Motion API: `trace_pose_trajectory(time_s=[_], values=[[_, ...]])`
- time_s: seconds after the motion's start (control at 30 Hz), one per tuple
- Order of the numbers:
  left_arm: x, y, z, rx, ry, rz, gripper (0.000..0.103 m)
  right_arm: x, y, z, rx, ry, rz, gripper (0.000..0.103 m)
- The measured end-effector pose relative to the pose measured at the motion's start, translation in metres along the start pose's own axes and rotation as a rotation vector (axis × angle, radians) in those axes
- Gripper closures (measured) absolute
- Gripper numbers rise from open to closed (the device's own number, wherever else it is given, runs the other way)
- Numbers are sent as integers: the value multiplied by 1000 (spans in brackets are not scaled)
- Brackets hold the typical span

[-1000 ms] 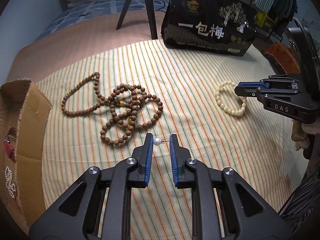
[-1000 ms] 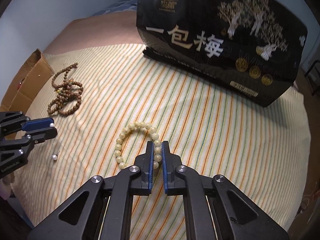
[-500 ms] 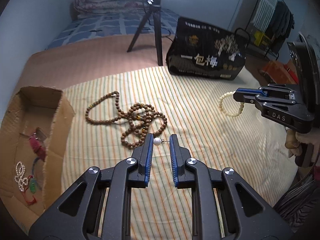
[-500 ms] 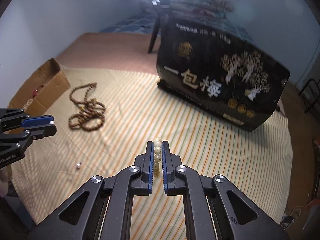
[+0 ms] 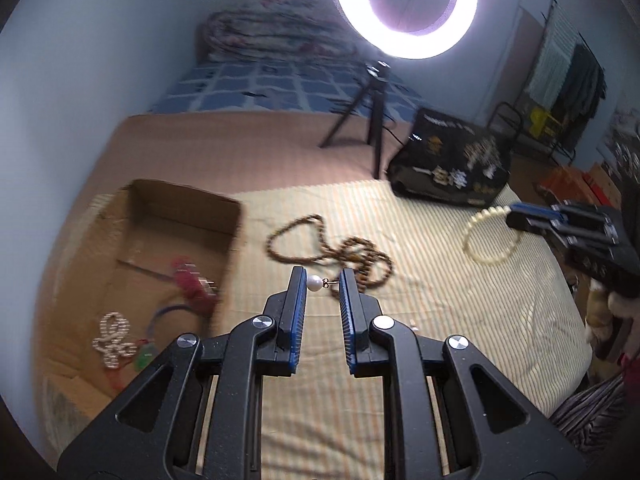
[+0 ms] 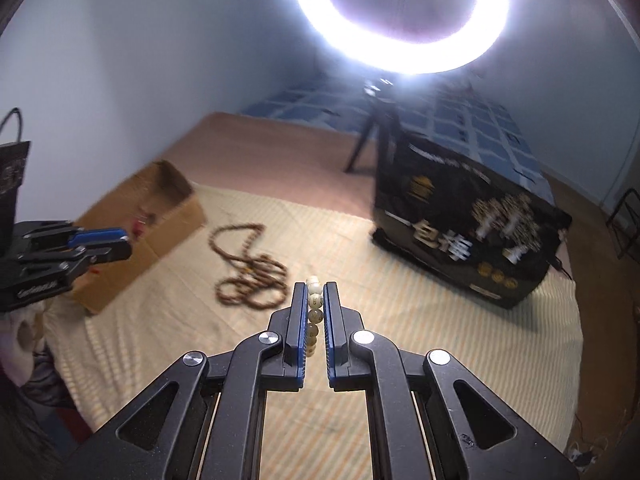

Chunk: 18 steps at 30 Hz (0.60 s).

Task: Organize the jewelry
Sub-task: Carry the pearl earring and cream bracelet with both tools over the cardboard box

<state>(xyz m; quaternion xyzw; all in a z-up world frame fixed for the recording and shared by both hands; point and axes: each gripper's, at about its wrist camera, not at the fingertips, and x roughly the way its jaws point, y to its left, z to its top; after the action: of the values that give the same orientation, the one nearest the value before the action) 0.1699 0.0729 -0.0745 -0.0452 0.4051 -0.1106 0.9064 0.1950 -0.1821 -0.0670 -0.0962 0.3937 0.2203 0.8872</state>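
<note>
Spanning the left hand-held gripper (image 5: 323,282) crosswise, pearl earring (image 5: 314,282) is pinched; right hand-held gripper (image 6: 316,294) clamps bracelet (image 6: 314,312).

Glaring ring light (image 6: 400,16), motion blur, fisheye warp

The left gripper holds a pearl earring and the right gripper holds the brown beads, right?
Not quite. The left gripper does hold the pearl earring, but the right gripper holds the cream bracelet, as the right wrist view shows. The brown beads lie on the striped cloth.
</note>
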Motion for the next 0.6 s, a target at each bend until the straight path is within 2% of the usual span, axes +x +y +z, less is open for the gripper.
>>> trace_pose_trajectory(time_s=[0.3, 0.6], values=[[-32, 67, 7, -80, -55, 87, 88, -6, 74, 17, -96, -49, 117, 97], [-41, 123, 13, -169, -79, 135, 88, 2, 140, 33, -162, -75, 255, 97]])
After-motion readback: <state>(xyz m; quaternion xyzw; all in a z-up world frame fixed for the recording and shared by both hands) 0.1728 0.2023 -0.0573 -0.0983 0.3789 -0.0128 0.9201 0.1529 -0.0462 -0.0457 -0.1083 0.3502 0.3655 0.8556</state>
